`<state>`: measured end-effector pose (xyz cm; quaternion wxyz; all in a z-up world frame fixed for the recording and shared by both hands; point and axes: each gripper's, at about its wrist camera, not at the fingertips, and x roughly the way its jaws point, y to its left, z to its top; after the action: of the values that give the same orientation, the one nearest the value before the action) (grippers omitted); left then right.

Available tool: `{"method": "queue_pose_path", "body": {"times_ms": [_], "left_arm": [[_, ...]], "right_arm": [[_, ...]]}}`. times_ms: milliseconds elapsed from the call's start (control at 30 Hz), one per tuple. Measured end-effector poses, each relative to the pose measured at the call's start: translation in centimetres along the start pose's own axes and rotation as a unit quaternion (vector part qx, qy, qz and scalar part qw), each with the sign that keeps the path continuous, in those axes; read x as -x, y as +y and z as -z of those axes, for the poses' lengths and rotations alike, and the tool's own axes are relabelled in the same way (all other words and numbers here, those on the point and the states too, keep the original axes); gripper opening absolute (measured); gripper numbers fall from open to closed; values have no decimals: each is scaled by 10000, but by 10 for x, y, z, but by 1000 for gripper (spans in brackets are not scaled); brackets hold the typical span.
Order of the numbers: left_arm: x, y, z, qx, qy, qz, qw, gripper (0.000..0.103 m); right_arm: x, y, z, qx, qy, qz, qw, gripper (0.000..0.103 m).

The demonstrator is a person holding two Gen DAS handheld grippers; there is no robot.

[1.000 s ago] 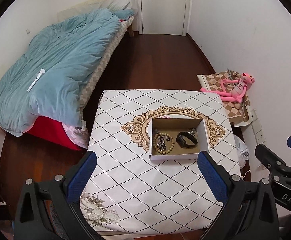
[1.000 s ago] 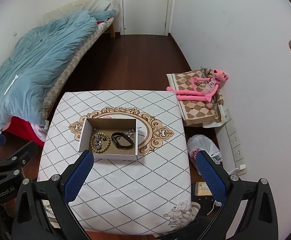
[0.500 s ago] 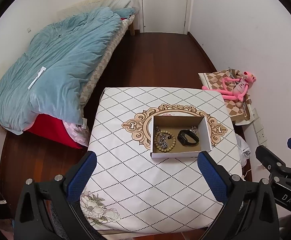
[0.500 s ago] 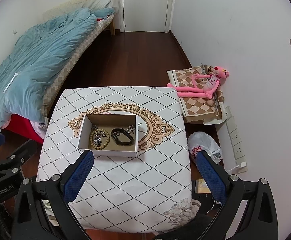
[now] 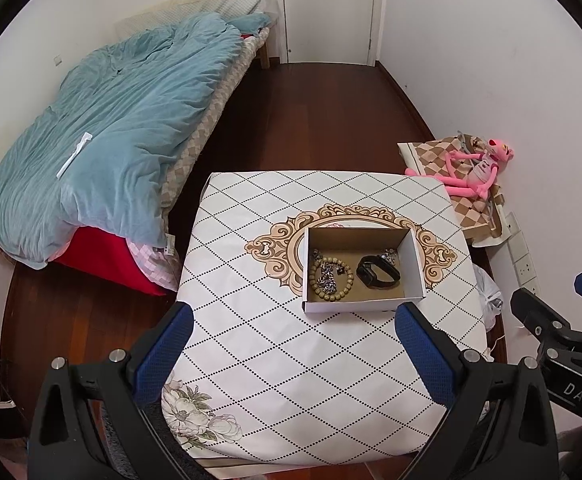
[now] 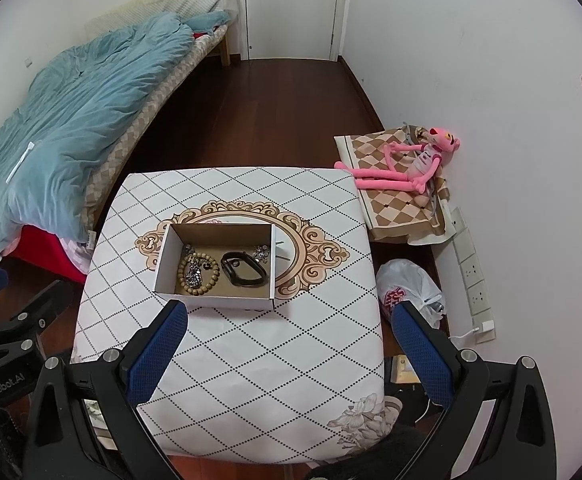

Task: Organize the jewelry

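An open cardboard box (image 5: 415, 258) (image 6: 163, 260) sits on the patterned table (image 5: 275, 352) (image 6: 267, 360). Inside lie a wooden bead bracelet (image 5: 333, 295) (image 6: 206, 286) with a silver chain (image 5: 328, 278) (image 6: 193, 274) on it, a black wristband (image 5: 377, 272) (image 6: 245, 269) and small silver pieces (image 5: 389, 255) (image 6: 262, 251). My left gripper (image 5: 293, 354) is open and empty, held above the table's near side. My right gripper (image 6: 291, 352) is open and empty too, also well back from the box.
A bed with a blue duvet (image 5: 111, 132) stands left of the table. A pink plush toy (image 6: 407, 164) lies on a checked mat by the right wall. A white plastic bag (image 6: 409, 288) and wall sockets (image 6: 473, 276) are at the right. A thin metal piece (image 6: 285, 250) lies right of the box.
Both grippers have drawn back and up a little, so the table and box look smaller and lower. Nothing in the box has moved. Both grippers stay open.
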<state>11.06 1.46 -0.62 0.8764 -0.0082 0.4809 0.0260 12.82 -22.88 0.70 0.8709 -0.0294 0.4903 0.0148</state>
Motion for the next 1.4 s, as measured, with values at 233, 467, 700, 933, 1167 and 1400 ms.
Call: {"method": "queue_pose_path", "body": {"times_ms": [233,467,700,933,1167,1400], "left_arm": [[0,2,2,-15,8,16,10000,103],[-1,2,2,-10,10,-4,10000,103],[-2,3,4,-22,26,-10,10000,103],[-2,3,5,-37,30,-1,10000,103],[-2,1,4,-67,20,4,10000,103],[0,0,1,-81,14,10,10000,103]], "right_arm": [[-1,2,2,-9,3,10,10000,103],[-3,0,0,6,29,11,10000,103],[-3,-1,0,24,51,18,10000,103],[-4,-2,0,26,57,23,10000,103],[-4,-3,1,18,57,41,10000,103],[-5,-3,1,25,54,45,10000,103]]}}
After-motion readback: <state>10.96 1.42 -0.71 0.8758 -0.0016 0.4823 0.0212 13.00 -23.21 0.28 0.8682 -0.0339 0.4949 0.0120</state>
